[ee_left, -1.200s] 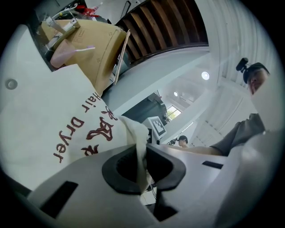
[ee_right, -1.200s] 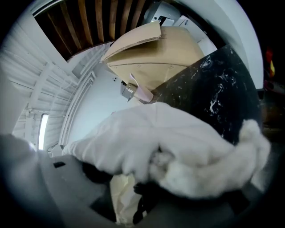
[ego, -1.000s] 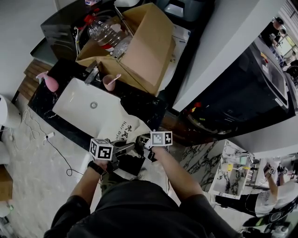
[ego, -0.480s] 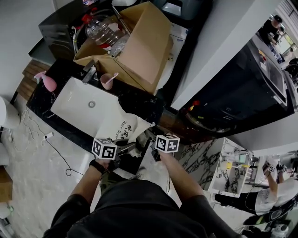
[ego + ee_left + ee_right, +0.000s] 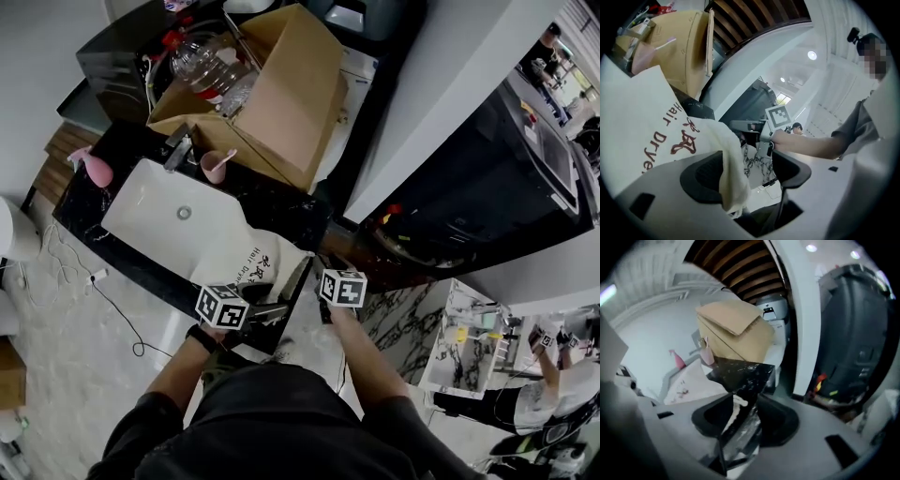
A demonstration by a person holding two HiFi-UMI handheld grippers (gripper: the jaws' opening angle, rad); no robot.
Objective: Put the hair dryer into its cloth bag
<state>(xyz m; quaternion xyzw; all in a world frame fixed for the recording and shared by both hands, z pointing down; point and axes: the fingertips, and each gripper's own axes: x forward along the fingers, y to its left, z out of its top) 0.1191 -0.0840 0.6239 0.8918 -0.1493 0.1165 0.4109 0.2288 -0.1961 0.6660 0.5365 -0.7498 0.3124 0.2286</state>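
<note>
The white cloth bag (image 5: 225,248) with red "Hair Dryer" print lies on the black counter, partly over the sink. The hair dryer itself is not visible to me. My left gripper (image 5: 272,307) is at the bag's near edge. Its jaws have just been opening and now stand wide in the left gripper view (image 5: 747,171), where a fold of the bag (image 5: 651,122) drapes loosely over the left pad. My right gripper (image 5: 321,274) is at the counter's near corner. Its jaws (image 5: 747,416) have just been closing, with a white cord end (image 5: 736,406) beside the left pad and a gap still showing.
A big open cardboard box (image 5: 281,94) with plastic bottles (image 5: 202,70) stands behind the white sink (image 5: 159,202). A pink cup (image 5: 217,166) and a pink bottle (image 5: 97,167) stand by the tap. The black marble counter corner (image 5: 740,373) lies right ahead of the right gripper.
The left gripper's jaws went from shut on the bag's edge to wide open, and it shifted slightly right. The right gripper moved right, away from the left one, and turned.
</note>
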